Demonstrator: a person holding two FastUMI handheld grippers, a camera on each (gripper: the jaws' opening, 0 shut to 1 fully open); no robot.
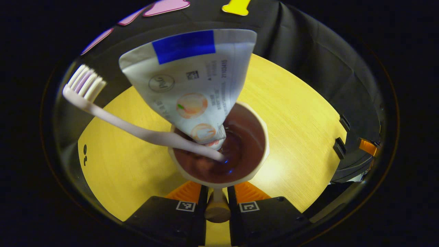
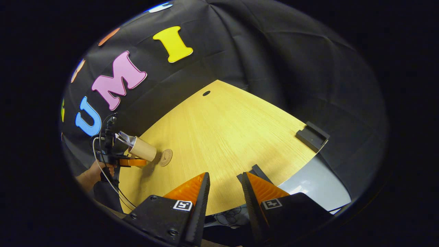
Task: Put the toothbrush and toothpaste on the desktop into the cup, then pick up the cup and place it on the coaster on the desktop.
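Note:
In the left gripper view a cream cup (image 1: 255,171) with a dark brown inside hangs right in front of my left gripper (image 1: 217,192), which is shut on the cup's handle (image 1: 217,207). A white toothpaste tube (image 1: 195,85) with a blue band stands in the cup. A pale toothbrush (image 1: 120,121) leans out to the left, bristles up. In the right gripper view the cup (image 2: 142,149) is held tilted just above the desk, beside the round brown coaster (image 2: 165,157). My right gripper (image 2: 224,181) hovers open over the desk's near edge, holding nothing.
The yellow wooden desk (image 2: 233,130) has a cable hole (image 2: 206,93) at the back and a black bracket (image 2: 312,135) on its right edge. Another black bracket (image 1: 339,147) sits on the edge. A hand (image 2: 91,175) holds the left gripper. Grey floor (image 2: 315,185) lies beyond the edge.

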